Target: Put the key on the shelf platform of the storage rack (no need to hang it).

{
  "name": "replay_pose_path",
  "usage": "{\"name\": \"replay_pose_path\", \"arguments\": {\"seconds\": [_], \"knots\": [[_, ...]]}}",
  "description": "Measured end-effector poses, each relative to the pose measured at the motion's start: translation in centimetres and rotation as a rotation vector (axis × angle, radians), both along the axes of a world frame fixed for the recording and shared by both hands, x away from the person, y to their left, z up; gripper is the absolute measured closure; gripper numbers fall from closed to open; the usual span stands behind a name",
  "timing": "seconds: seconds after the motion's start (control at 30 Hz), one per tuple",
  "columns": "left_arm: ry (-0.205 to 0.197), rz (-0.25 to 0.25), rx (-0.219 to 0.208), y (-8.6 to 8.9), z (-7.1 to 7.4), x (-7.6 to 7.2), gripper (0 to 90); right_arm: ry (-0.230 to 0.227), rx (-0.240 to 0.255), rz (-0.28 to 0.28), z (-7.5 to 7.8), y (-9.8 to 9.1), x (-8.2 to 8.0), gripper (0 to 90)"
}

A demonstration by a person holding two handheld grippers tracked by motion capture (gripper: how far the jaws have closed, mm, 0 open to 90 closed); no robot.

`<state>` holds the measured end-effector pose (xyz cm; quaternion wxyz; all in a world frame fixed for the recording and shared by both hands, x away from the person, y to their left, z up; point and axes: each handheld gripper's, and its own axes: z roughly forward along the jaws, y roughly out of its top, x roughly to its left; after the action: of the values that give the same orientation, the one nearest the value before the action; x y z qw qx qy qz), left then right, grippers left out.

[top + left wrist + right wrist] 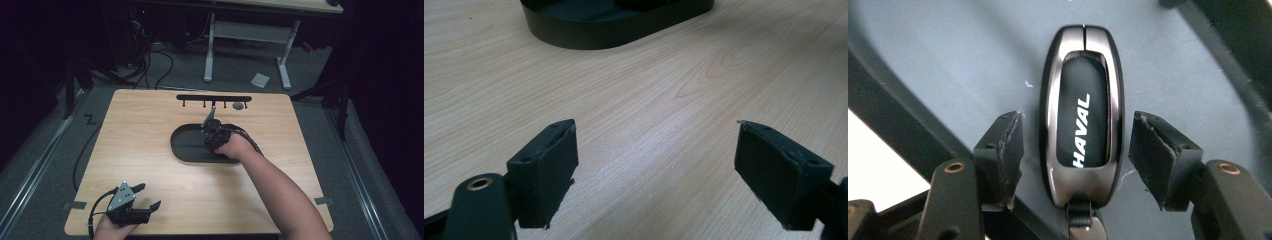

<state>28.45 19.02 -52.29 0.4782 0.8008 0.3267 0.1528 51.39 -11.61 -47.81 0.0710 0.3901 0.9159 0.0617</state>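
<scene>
A black and chrome car key fob [1083, 131] marked HAVAL lies flat in a black oval tray [186, 145] at the table's middle. My right gripper [1075, 145] reaches down into the tray, open, one jaw on each side of the fob with a small gap to each. In the high view the right gripper [216, 136] covers the fob. My left gripper [145, 196] rests near the table's front left corner, open with nothing between its jaws. In the left gripper view the open left gripper [656, 150] points over bare wood toward the tray [594, 35].
A black rack with several small hooks [214, 99] lies along the table's far edge, with a small grey round object [238, 105] beside it. Tape marks [74, 205] sit at the front corners. A white desk frame [250, 45] stands beyond the table.
</scene>
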Motion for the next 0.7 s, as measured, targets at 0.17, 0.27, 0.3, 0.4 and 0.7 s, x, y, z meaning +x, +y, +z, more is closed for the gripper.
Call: {"name": "replay_pose_path", "arguments": {"seconds": [0.17,0.27,0.3,0.4,0.7], "knots": [[0.004,-0.01,0.007,-0.1,0.0,0.0,18.2,-0.055,0.042,0.011,1.8,-0.4,-1.2,36.8],[0.003,-0.013,0.008,-0.3,0.0,0.0,18.3,-0.093,0.091,0.029,2.6,-0.8,-1.9,36.8],[0.004,-0.014,0.008,-0.3,0.0,0.0,18.3,-0.093,0.091,0.029,2.6,-0.8,-1.9,36.8],[0.005,-0.017,0.01,-0.4,0.0,0.0,18.3,-0.136,0.113,0.015,3.0,-1.5,-2.7,37.0],[0.003,-0.02,0.013,-0.5,-0.1,0.0,18.2,-0.204,0.181,-0.038,3.0,-3.1,-4.1,38.2]]}}
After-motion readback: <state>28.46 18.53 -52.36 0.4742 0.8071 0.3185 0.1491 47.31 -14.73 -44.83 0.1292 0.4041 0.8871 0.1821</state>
